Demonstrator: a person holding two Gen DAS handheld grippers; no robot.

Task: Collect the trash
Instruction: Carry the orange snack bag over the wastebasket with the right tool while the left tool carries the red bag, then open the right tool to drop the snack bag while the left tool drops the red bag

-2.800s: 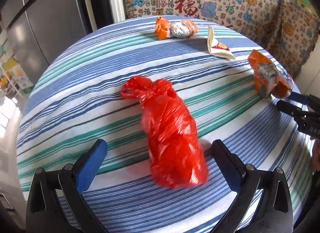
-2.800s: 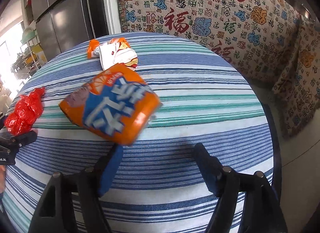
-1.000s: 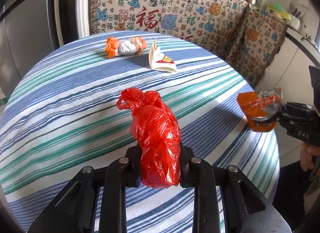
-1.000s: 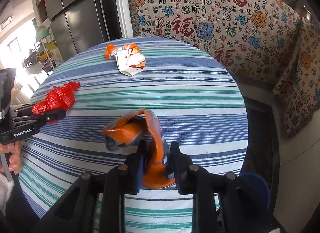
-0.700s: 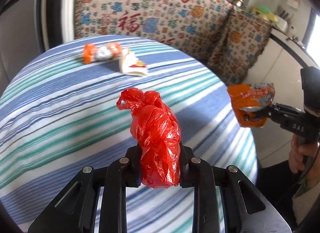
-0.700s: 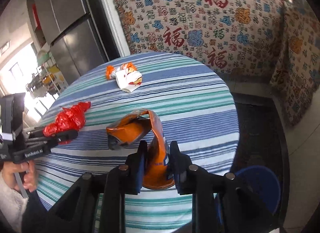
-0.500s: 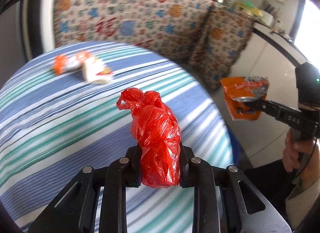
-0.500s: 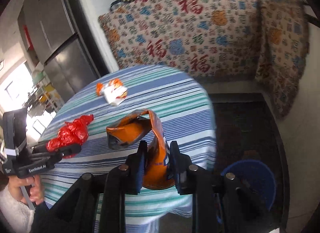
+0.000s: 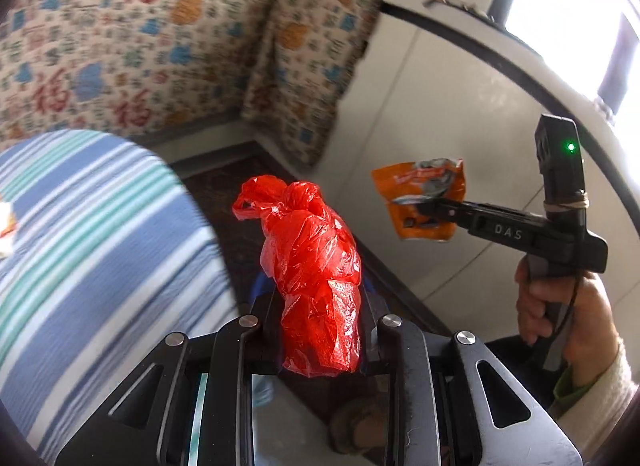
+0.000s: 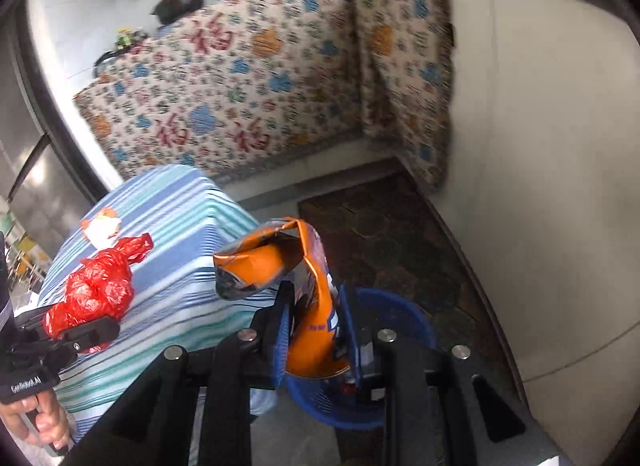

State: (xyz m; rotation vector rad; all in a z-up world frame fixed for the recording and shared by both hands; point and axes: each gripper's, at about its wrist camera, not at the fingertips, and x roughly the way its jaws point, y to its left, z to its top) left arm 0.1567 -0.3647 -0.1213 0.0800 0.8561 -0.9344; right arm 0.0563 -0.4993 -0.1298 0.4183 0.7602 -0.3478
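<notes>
- Right wrist view: your right gripper (image 10: 318,330) is clamped on the orange snack bag (image 10: 296,286), which now hangs directly above the blue bin (image 10: 404,314) on the floor.
- A second ago that bag was over the striped table (image 10: 172,225); both hands have since swung off the table edge toward the floor. Judgement: pick-up is done for these two items and the step in hand is the drop.
- Left wrist view: your left gripper (image 9: 320,330) is closed tight on the knotted red plastic bag (image 9: 312,278), which stands upright between the jaws, clear of the table.
- Only a sliver of blue shows behind the red bag in this view, so I cannot confirm that the left gripper is over the bin; it looks near but short of it.
- Right wrist view also shows a white-and-orange wrapper (image 10: 100,225) left on the table, well apart from both grippers. Judgement: the task is part done, with another trip needed.
- Advice: release the snack bag first, then bring the red bag over the bin opening before you let go.
</notes>
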